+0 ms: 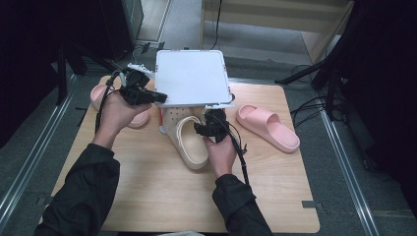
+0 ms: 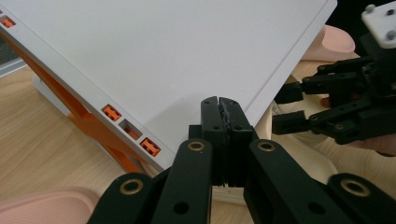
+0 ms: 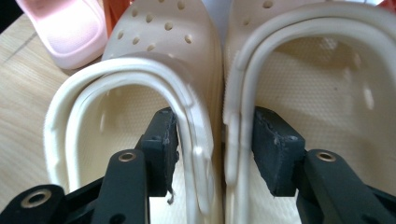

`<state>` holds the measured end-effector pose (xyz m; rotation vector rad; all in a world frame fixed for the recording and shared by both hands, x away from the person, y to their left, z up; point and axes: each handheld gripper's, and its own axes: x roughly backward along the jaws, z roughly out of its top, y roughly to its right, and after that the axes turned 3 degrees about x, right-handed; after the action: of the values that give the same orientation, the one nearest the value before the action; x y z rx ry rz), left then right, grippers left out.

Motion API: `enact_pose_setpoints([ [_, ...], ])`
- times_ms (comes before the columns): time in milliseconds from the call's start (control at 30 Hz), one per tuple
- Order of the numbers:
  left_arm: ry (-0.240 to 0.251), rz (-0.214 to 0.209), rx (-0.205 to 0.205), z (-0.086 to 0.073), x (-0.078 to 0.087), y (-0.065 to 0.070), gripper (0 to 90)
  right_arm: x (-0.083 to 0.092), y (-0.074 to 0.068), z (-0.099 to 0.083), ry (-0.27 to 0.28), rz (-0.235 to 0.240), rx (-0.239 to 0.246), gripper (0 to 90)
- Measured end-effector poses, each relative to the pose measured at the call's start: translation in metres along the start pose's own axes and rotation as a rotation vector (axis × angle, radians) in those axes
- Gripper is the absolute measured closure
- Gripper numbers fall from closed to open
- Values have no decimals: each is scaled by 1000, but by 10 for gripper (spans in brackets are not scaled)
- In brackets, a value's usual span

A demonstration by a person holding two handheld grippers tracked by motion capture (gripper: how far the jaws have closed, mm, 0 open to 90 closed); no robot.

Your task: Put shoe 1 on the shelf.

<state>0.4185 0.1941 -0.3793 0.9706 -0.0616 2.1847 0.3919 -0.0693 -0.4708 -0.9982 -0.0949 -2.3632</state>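
Risk note: white rack shelf tilted, beige clog pair half let go under it.

L hand-held gripper (image 2: pixel 219 103) pinched tight on white shelf (image 1: pixel 192 78) edge; R hand-held gripper (image 3: pixel 217 140) jaws part-open astride inner walls of both clogs (image 3: pixel 219 79), pads (we judge) barely touching. If L slips, shelf drops on clogs; if R lifts now, pair splits on bench (image 1: pixel 147 187).

Soft overhead light falls on the bench (image 1: pixel 162 196), which is evenly lit with faint shadows, while the room's left and right sides sink into darkness. The white shelf top (image 1: pixel 192 76) glares pale. The near parts of the tongs look slightly soft in both close views.
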Motion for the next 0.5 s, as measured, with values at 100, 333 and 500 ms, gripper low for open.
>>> enact_pose_setpoints([
  [100,-1,-1,2,0,0,0,894,10,0,-2,2,6,19,540],
  [333,-1,3,2,0,0,0,894,39,1,-11,22,36,36,617],
  [500,-1,2,4,0,0,0,894,59,-5,-23,40,48,80,674],
])
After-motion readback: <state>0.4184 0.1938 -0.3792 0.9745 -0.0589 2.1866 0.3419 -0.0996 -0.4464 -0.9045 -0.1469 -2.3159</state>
